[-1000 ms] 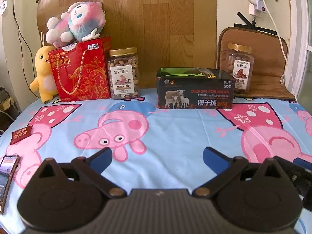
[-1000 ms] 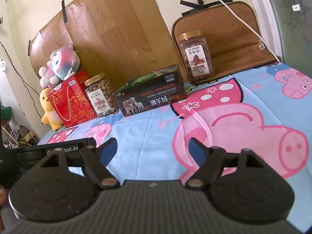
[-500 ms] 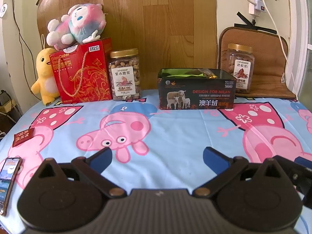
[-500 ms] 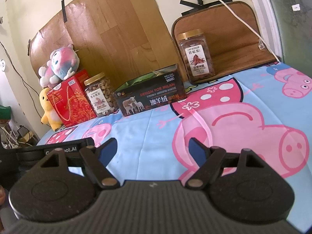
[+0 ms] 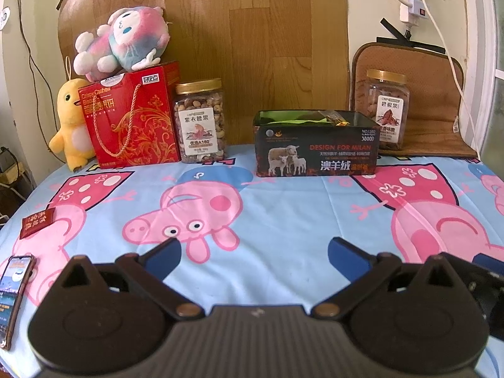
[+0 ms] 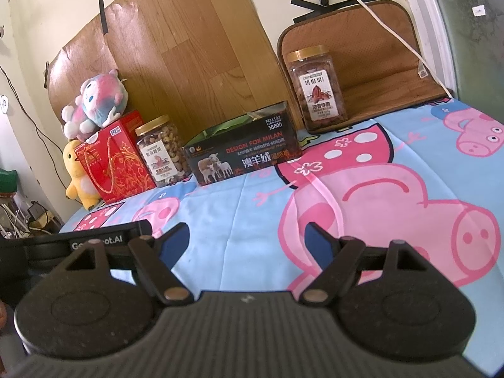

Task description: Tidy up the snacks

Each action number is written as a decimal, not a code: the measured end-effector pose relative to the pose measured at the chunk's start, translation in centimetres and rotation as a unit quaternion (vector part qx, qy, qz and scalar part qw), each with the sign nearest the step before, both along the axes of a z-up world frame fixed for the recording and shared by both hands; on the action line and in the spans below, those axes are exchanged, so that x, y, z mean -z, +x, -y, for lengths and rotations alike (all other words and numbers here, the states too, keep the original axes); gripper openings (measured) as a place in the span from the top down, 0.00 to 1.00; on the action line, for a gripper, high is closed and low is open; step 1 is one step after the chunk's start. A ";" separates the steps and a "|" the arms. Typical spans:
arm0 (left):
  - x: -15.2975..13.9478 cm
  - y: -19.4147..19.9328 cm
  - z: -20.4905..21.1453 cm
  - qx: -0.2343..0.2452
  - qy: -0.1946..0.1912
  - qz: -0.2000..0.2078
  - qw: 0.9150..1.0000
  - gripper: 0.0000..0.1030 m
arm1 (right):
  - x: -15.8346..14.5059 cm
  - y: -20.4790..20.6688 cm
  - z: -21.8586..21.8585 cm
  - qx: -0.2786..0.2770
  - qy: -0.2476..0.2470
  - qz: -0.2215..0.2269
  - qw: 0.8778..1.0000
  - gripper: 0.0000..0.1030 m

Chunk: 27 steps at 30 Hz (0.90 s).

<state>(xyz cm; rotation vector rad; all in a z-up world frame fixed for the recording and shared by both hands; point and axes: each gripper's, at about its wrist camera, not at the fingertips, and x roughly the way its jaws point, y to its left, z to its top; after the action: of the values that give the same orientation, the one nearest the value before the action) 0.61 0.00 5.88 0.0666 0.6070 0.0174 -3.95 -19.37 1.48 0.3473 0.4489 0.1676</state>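
A black open box (image 5: pixel 316 143) (image 6: pixel 242 154) with a sheep picture stands at the back middle of the table; green wrappers show inside it. A cashew jar (image 5: pixel 200 121) (image 6: pixel 162 151) stands left of it beside a red gift box (image 5: pixel 134 119) (image 6: pixel 115 157). A pecan jar (image 5: pixel 386 110) (image 6: pixel 318 86) stands at the back right. A small dark red snack packet (image 5: pixel 37 222) lies at the left edge. My left gripper (image 5: pixel 253 256) is open and holds nothing, low over the cloth. My right gripper (image 6: pixel 247 245) is also open with nothing between its fingers.
A phone (image 5: pixel 14 293) lies at the near left edge. A yellow duck plush (image 5: pixel 72 126) and a pink plush (image 5: pixel 121 44) sit by and on the red gift box. A brown mat (image 5: pixel 419 100) leans at the back right. The left gripper's body (image 6: pixel 85 245) shows left of my right gripper.
The left wrist view has shifted a little: the snack packet and phone sit slightly lower and further right in frame. The right gripper has not visibly moved. Both stay open.
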 end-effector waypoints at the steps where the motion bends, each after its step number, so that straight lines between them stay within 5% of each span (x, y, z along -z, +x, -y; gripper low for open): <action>1: 0.0 0.0 0.0 0.000 0.000 0.000 1.000 0.00 | 0.0 0.0 0.0 0.000 0.000 0.000 1.000 0.20; 27: 0.4 0.5 -0.1 0.005 0.001 -0.024 1.000 0.00 | 0.0 0.0 -0.1 0.000 0.001 -0.002 1.000 0.20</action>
<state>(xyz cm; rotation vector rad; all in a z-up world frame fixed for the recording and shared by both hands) 1.07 0.07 5.47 0.0715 0.6544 0.0060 -3.96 -19.26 1.45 0.3493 0.4525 0.1683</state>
